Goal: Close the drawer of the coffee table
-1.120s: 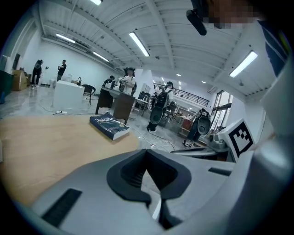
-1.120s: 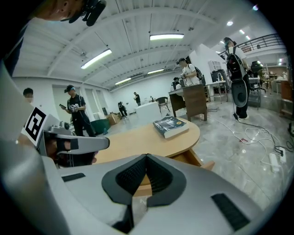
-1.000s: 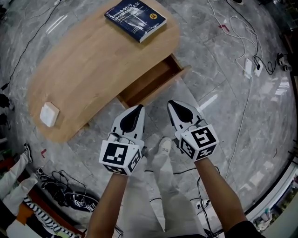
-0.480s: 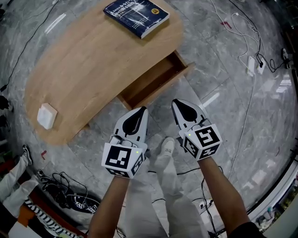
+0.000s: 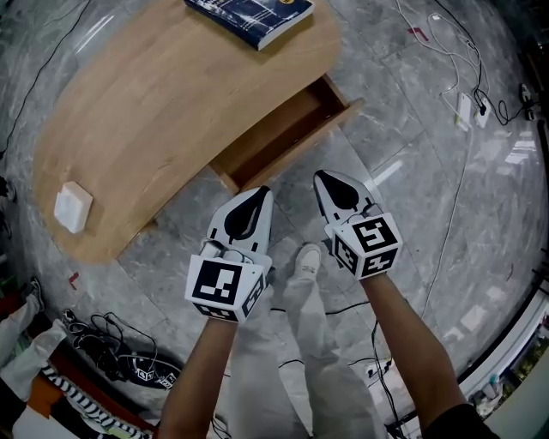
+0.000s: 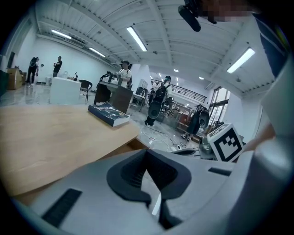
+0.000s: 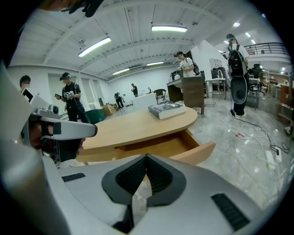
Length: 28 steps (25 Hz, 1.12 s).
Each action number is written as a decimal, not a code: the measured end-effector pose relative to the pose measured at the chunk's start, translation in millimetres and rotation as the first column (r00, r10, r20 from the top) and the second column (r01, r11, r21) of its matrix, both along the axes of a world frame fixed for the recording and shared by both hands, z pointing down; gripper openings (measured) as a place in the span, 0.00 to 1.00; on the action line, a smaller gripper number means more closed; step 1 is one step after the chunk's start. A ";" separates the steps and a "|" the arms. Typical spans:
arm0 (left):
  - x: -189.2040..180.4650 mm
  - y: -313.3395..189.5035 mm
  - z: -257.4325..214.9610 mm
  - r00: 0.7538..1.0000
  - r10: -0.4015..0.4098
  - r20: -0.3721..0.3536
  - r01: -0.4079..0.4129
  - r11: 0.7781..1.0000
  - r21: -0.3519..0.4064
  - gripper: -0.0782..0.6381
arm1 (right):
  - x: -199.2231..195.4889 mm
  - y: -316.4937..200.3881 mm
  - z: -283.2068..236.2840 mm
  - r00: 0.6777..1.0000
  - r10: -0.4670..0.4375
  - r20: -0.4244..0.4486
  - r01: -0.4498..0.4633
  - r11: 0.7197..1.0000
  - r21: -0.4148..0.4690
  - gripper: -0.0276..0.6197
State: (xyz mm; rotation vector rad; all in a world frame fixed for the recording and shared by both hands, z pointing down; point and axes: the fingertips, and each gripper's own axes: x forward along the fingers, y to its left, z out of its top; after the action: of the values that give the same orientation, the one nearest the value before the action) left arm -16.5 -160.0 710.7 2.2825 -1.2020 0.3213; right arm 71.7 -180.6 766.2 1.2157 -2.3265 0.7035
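At twelve o'clock from both tools, the coffee table (image 5: 171, 103) has its drawer (image 5: 279, 129) standing open, front panel (image 5: 302, 146) facing bare floor. The left gripper (image 5: 250, 208) and right gripper (image 5: 336, 190) have their jaws pressed together, empty, short of the panel. Pushing one end could skew and jam it. The white power strip (image 5: 465, 109) at two o'clock lies well apart.

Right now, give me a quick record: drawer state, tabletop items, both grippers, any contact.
drawer: open, pulled out of the coffee table toward the person; no contents visible
tabletop: dark blue book at the far end; small white block at the other end
left gripper: jaws together, empty, above the floor
right gripper: jaws together, empty, beside the left one
contact: none; both grippers are short of the drawer front
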 end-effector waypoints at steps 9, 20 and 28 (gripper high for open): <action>-11.1 4.0 13.0 1.000 -0.005 0.005 0.005 1.000 -0.009 0.11 | -10.4 0.1 35.7 0.998 -0.028 -0.048 0.026 0.999 -0.046 0.06; -14.1 3.4 25.1 1.000 -0.013 -0.009 0.013 1.000 -0.018 0.11 | -20.9 -2.9 74.2 0.985 -0.110 -0.131 0.100 0.992 -0.080 0.06; -13.5 4.7 29.6 1.000 -0.008 -0.015 0.008 0.999 -0.031 0.11 | -30.7 -7.1 100.6 0.964 -0.189 -0.187 0.168 0.978 -0.122 0.06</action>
State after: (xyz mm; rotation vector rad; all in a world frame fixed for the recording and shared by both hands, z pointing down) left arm -30.0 -155.3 740.3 2.2491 -1.1901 0.3174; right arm 41.0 -187.7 866.8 0.9677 -2.1727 0.6048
